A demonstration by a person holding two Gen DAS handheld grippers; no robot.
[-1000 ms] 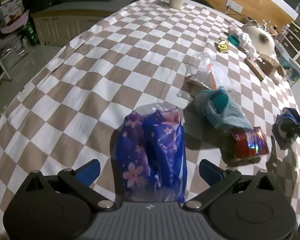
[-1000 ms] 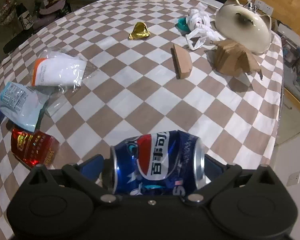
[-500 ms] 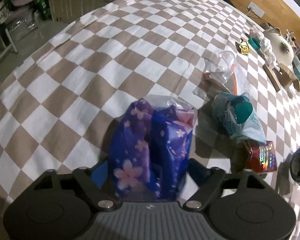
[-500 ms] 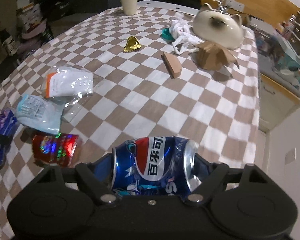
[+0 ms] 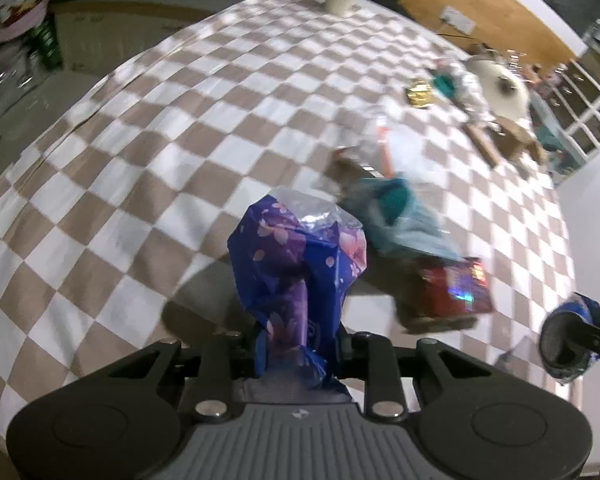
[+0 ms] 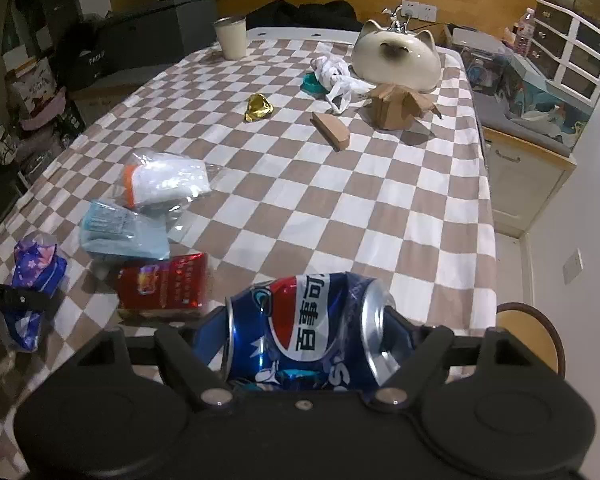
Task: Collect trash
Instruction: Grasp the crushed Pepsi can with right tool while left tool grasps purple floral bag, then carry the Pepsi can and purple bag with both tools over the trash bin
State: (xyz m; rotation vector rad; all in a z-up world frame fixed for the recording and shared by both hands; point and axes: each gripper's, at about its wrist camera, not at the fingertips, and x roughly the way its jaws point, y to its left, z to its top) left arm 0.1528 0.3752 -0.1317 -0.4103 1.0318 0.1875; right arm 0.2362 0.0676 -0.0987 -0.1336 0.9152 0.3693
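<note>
Since the earlier frame, the left hand-held gripper [image 5: 300, 350] is narrowed and closing on the purple flowered wrapper [image 5: 296, 264], now pinched above the checkered desk [image 5: 188, 128]. The crushed blue can [image 6: 306, 336] (lying sideways) is gripped end to end by the closing right hand-held gripper [image 6: 306, 344], near the desk's front edge.

A checked tablecloth [image 6: 340, 216] is spread over the table. A pale cup [image 6: 231, 38] is set at its far edge, and a cat-shaped ceramic basin [image 6: 396, 58] at the far right. A white drawer unit [image 6: 572, 52] is seen beyond.
</note>
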